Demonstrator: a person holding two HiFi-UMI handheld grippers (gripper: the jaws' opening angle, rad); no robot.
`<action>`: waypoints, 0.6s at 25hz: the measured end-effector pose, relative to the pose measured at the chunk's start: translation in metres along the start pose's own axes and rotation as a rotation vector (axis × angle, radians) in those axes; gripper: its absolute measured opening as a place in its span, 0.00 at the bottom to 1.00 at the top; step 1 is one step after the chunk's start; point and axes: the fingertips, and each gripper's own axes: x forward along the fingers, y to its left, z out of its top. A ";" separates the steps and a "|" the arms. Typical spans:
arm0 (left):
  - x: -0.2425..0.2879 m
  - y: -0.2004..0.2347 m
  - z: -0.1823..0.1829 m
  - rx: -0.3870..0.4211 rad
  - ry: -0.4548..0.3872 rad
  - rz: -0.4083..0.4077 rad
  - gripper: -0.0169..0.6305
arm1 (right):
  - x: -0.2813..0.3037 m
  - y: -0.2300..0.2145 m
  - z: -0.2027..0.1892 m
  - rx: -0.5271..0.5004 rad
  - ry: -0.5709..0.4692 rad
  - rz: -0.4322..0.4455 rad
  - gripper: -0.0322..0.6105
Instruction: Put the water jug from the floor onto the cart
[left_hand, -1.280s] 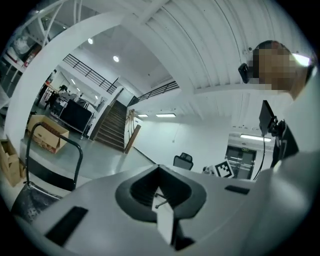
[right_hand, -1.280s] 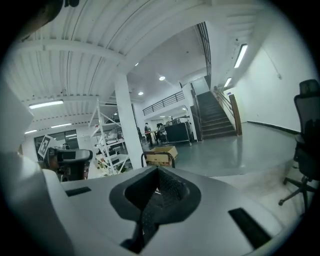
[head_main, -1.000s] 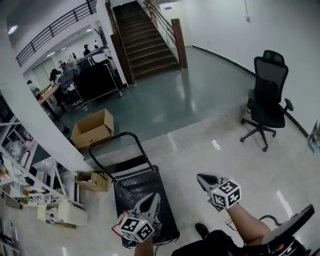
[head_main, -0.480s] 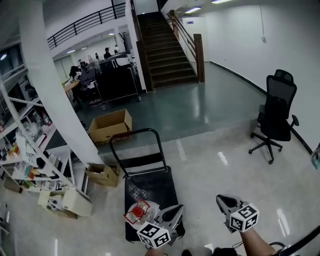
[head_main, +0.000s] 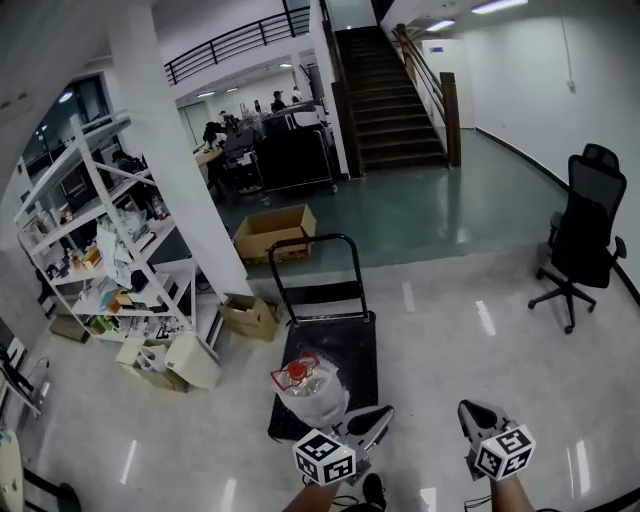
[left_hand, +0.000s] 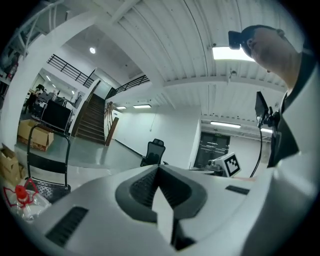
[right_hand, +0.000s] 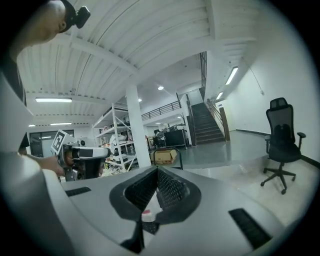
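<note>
Jug (head_main: 305, 385) newly come into view, on cart's (head_main: 345, 335) near left corner, left gripper (head_main: 384, 412) just right of it, right gripper (head_main: 470, 410) farther right, both jaws closed, empty.

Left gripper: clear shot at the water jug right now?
Probably yes. The water jug stands close beside the left gripper with nothing between them. The jaws are shut, though, and would need opening first.

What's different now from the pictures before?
The view has pulled back and swung left: the water jug now shows at the cart's near end, and shelves at left. The left gripper and right gripper stayed empty, jaws together.
</note>
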 end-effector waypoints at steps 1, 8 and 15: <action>-0.003 -0.022 -0.009 0.009 0.002 0.002 0.02 | -0.022 0.000 -0.008 -0.007 -0.001 0.006 0.05; -0.055 -0.132 -0.049 -0.023 0.027 0.095 0.02 | -0.154 0.009 -0.056 0.029 0.019 -0.006 0.05; -0.115 -0.207 -0.072 -0.026 0.060 0.110 0.02 | -0.222 0.064 -0.060 0.002 -0.017 0.022 0.05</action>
